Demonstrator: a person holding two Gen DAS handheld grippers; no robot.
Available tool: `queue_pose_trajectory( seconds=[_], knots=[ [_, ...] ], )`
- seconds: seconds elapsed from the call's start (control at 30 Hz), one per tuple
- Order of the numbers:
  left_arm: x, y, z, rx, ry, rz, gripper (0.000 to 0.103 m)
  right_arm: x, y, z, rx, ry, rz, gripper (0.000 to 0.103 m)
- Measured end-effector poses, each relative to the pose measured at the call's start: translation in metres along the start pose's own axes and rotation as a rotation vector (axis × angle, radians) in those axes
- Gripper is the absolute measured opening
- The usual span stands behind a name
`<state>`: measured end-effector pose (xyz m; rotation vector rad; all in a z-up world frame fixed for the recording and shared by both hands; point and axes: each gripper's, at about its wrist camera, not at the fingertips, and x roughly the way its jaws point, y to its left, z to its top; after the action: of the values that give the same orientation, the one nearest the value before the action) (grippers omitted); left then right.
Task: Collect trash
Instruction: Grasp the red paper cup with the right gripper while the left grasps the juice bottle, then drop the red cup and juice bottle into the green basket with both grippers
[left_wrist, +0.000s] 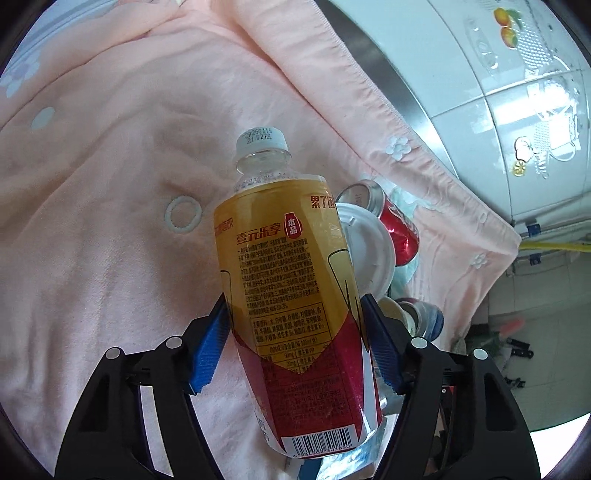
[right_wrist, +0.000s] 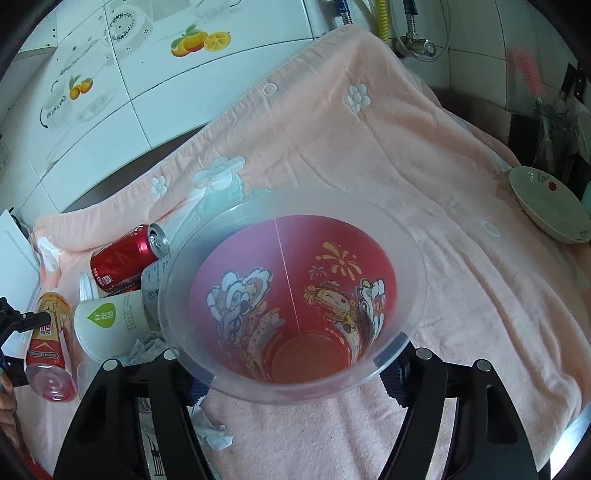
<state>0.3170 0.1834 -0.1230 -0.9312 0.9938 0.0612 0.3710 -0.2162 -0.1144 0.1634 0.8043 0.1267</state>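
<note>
bottle (left_wrist: 291, 295): left wrist view, centre, cap at 12 o'clock; looks empty, light, slick film, crushable — hold mid-body.
left gripper (left_wrist: 295, 347): blue pads clamp its lower body.
label: 壹元乐享, barcode.
bin (right_wrist: 291, 295): right wrist view, centre; light, stiff, red cartoon liner.
right gripper (right_wrist: 295, 373): fingers pinch its rim.
cup (right_wrist: 110, 325): 9 o'clock, 好庆怡, beside red can (right_wrist: 125, 258).

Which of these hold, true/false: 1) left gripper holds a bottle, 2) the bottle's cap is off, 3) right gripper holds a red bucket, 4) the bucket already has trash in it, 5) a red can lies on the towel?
1. True: the left gripper is shut on the yellow-red drink bottle.
2. False: its white cap is on.
3. True: the right gripper clamps the red bucket.
4. False: the bucket's inside shows no trash.
5. True: the red soda can lies on the pink towel.
</note>
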Motion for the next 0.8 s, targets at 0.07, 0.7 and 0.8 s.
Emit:
queue_pose_trajectory(
  seconds=[0.07, 0.7, 0.8],
  knots=[
    [-0.006, 0.000, -0.004, 0.015, 0.001, -0.009, 0.068, -0.007, 0.002, -0.002, -0.012, -0.015, -0.002, 0.069],
    [-0.068, -0.003, -0.074, 0.167, -0.016, -0.064, 0.067, -0.152, 0.028, -0.077, -0.210, -0.061, 0.137, 0.069],
    [-0.081, -0.005, -0.091, 0.192, -0.020, -0.080, 0.067, -0.172, 0.032, -0.101, -0.256, -0.042, 0.168, 0.069]
  ],
)
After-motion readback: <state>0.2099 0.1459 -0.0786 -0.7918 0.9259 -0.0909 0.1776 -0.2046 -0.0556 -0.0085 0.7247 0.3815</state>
